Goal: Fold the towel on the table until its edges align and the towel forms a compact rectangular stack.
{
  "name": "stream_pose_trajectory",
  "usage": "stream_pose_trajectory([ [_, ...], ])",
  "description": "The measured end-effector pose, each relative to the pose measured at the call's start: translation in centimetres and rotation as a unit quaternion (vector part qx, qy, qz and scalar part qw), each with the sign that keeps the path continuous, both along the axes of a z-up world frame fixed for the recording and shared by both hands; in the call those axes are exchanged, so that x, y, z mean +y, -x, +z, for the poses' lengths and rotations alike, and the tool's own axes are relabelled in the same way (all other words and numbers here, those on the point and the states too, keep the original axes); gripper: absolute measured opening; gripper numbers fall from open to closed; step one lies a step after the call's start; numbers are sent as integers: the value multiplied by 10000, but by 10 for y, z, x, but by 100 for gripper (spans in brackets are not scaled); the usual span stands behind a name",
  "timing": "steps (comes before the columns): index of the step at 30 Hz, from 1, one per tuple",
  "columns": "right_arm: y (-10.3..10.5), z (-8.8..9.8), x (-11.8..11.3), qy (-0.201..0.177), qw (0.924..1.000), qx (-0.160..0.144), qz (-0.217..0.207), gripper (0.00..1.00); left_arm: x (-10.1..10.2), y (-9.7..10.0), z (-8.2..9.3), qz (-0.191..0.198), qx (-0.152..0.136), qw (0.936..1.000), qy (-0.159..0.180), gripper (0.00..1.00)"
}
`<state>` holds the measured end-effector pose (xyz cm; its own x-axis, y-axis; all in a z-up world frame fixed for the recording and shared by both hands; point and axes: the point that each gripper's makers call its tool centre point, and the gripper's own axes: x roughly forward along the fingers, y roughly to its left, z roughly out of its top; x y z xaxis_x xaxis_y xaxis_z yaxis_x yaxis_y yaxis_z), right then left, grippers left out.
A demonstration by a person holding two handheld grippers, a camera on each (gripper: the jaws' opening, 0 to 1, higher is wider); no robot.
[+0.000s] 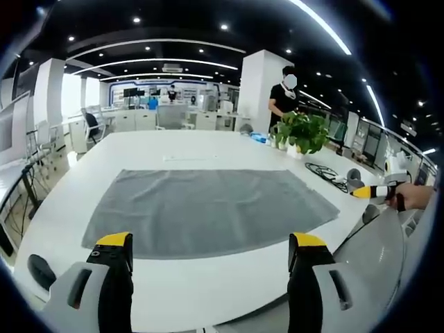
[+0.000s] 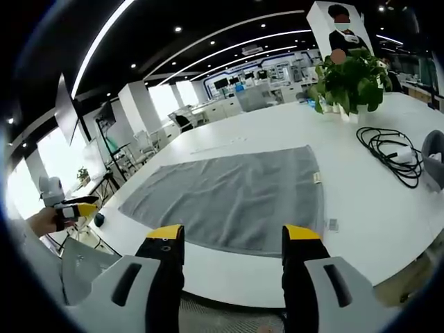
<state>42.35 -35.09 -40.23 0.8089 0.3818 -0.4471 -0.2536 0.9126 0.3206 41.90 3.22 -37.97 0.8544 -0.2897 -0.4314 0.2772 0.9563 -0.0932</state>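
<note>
A grey towel [image 1: 208, 208] lies spread flat on the white table [image 1: 187, 284], unfolded, with a small tag at one edge. My left gripper [image 1: 211, 243] hovers over the table's near edge just short of the towel, its yellow-tipped jaws wide apart and holding nothing. In the right gripper view the same towel [image 2: 236, 198] stretches ahead. My right gripper [image 2: 233, 234] stands open above the towel's near edge, empty. Each gripper also appears off the table's side in the other's view: the right gripper [image 1: 374, 192] and the left gripper [image 2: 76, 208], both held in a hand.
A potted plant [image 1: 302, 132] [image 2: 350, 80] stands at the table's far side, with a coiled black cable [image 2: 388, 149] [image 1: 326, 173] beside it. A person [image 1: 284, 97] stands behind the plant. Office chairs and desks fill the background. A grey object [image 2: 433, 159] sits near the cable.
</note>
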Motion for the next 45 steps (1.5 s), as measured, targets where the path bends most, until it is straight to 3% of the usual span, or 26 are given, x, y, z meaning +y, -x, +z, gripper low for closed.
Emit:
stream_pose_trajectory([
  [33,2,-4,2,7,10000,34,24,53,-22,-7,-3,-384,87,9992,-32,94],
  [41,1,-4,2,-27,10000,52,34,53,-42,-9,-3,-566,97,9984,4,94],
  [45,0,-2,-3,-151,9999,49,-60,53,-50,-11,-1,-645,73,9977,196,93],
])
